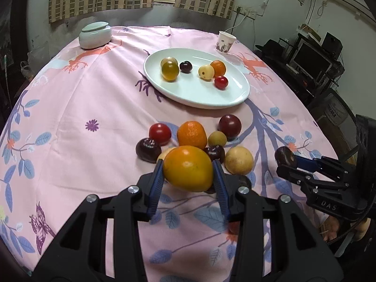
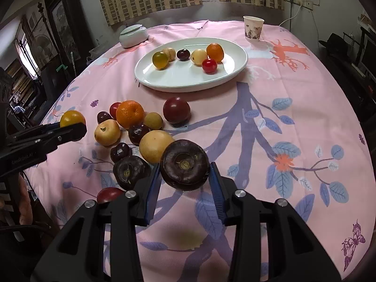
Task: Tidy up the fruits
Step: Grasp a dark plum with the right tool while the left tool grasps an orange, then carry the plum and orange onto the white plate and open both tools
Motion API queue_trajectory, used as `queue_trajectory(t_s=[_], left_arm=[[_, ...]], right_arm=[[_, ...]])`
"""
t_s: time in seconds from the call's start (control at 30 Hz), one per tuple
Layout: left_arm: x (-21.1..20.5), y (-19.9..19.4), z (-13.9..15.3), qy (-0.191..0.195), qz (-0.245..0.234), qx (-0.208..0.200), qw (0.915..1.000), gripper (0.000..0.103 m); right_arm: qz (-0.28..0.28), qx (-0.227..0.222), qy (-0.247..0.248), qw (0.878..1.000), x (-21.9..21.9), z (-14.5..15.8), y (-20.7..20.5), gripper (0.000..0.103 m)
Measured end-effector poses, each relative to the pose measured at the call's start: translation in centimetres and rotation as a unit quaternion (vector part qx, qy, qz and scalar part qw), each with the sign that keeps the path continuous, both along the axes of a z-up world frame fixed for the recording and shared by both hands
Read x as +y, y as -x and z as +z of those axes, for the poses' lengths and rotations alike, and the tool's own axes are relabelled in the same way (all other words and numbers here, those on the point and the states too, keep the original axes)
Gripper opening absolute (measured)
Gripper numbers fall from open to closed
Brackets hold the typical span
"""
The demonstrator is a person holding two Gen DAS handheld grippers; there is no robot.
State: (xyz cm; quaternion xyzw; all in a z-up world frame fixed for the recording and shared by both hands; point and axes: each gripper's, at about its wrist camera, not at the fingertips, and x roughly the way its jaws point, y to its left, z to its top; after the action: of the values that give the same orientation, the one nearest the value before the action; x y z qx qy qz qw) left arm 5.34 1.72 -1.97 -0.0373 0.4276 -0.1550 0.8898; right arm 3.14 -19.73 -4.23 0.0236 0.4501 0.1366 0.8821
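Tablecloth (image 1: 94,89); "DAS" on right claw (image 1: 285,162)

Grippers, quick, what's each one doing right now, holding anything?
Left gripper: closed on the yellow-orange fruit.
Right gripper: closed on the dark purple fruit.

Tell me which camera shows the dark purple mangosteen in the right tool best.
The right wrist view: the round dark purple mangosteen fills the centre, stem end facing the lens, clamped in the right tool. The left wrist view shows it small, side-on, at the frame's right.
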Motion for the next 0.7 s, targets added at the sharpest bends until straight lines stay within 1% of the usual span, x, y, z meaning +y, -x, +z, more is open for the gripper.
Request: queue_trajectory(t_s=[0.07, 0.2, 0.27, 0.37, 0.43, 0.5, 0.63, 0.7], left_arm=[[-0.1, -1.0, 0.6, -0.005, -0.001, -0.006, 1.0000, 0.041], [-0.9, -3.5, 1.6, -0.029, -0.003, -0.024, 0.9993, 0.042], [-1.5, -5.3, 1.9, -0.035, -0.007, -0.029, 0.9989, 0.042], [-2.2, -8.7, 2.1, -0.025, -0.018, -0.017, 0.9994, 0.042], [-3.1, -11.1, 2.2, -0.033, -0.024, -0.015, 0.9991, 0.042], [-3.7, -13.4, 2.0, -0.029, -0.029, -0.009, 0.9991, 0.042], [-4.9, -17.8, 0.7, -0.016, -0.033, 0.021, 0.9991, 0.042], [-5.5, -19.4, -0.2, -0.019, -0.033, 0.033, 0.9987, 0.042]], right_arm=[[-0.001, -0.002, -0.001, 1.000, 0.0, 0.2, -0.3, 0.041], [0.005, -0.011, -0.004, 1.000, 0.2, 0.8, -1.8, 0.041], [0.007, -0.016, -0.002, 1.000, 0.4, 1.4, -3.3, 0.041], [0.020, -0.019, -0.010, 1.000, 1.0, 2.3, -6.4, 0.041], [0.028, -0.023, -0.007, 0.999, 1.6, 2.8, -9.0, 0.041], [0.027, -0.027, 0.012, 0.999, 2.1, 2.8, -11.5, 0.041], [-0.002, -0.036, 0.071, 0.997, 2.1, 1.7, -15.7, 0.041], [-0.013, -0.036, 0.083, 0.996, 1.6, 1.1, -17.3, 0.041]])
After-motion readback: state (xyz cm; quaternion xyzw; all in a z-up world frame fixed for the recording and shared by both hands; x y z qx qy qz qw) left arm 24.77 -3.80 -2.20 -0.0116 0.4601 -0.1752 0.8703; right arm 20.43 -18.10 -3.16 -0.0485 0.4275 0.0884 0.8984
